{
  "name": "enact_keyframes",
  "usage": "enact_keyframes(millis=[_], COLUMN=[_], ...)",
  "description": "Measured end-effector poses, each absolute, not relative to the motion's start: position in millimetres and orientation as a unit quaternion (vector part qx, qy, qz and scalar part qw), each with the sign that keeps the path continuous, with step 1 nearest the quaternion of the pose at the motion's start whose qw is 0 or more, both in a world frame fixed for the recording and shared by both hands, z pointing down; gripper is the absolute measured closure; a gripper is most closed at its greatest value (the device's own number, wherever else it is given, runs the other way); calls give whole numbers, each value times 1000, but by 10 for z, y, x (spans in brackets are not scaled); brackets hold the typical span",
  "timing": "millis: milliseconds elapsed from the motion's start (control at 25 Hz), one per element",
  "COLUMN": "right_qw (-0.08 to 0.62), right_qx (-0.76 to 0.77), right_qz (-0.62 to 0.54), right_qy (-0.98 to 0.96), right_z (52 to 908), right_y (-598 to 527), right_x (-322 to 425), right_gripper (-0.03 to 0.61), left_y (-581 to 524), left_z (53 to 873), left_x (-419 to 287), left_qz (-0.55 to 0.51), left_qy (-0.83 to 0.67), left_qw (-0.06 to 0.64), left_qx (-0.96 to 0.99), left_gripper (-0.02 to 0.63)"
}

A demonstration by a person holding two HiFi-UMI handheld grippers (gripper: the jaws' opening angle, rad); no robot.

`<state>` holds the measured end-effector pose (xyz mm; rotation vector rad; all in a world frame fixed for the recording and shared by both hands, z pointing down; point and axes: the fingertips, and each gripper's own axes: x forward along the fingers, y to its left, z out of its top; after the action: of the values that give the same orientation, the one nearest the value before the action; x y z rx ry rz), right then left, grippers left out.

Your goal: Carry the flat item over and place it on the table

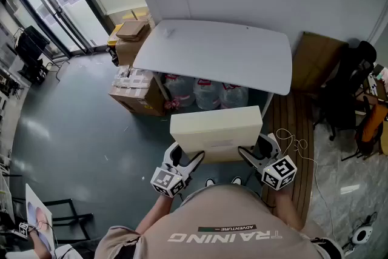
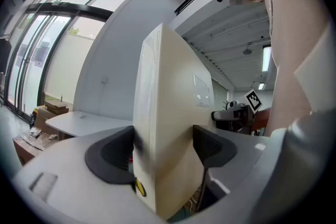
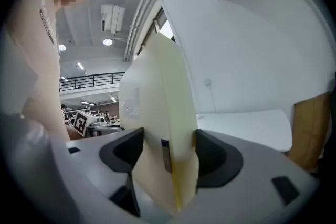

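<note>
Two grippers pinch one flat cream-coloured rectangular box [image 1: 215, 129] by its ends. The left gripper [image 1: 189, 162] takes the left end and the right gripper [image 1: 250, 158] the right end, jaws wide and pressed on both faces. Box is carried between them off the floor, with the white tabletop [image 1: 218, 54] ahead of both grippers.

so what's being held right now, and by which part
The flat cream box, held by both: left gripper clamps its near-left corner, right gripper its near-right corner.
</note>
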<state>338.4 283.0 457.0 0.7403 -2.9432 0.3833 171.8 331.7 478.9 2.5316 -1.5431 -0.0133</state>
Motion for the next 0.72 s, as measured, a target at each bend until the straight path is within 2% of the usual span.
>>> enact_keyframes(millis=[720], right_qw=[47], right_qx=[239], right_qz=[121], right_qy=[-962], right_z=[4594], right_y=[2863], right_x=[3351], right_gripper=[293], left_y=[3341], left_z=[4781], left_x=[1691], left_qz=[-1], left_qy=[-521], left_qw=[79], left_qx=[850], left_gripper=[278])
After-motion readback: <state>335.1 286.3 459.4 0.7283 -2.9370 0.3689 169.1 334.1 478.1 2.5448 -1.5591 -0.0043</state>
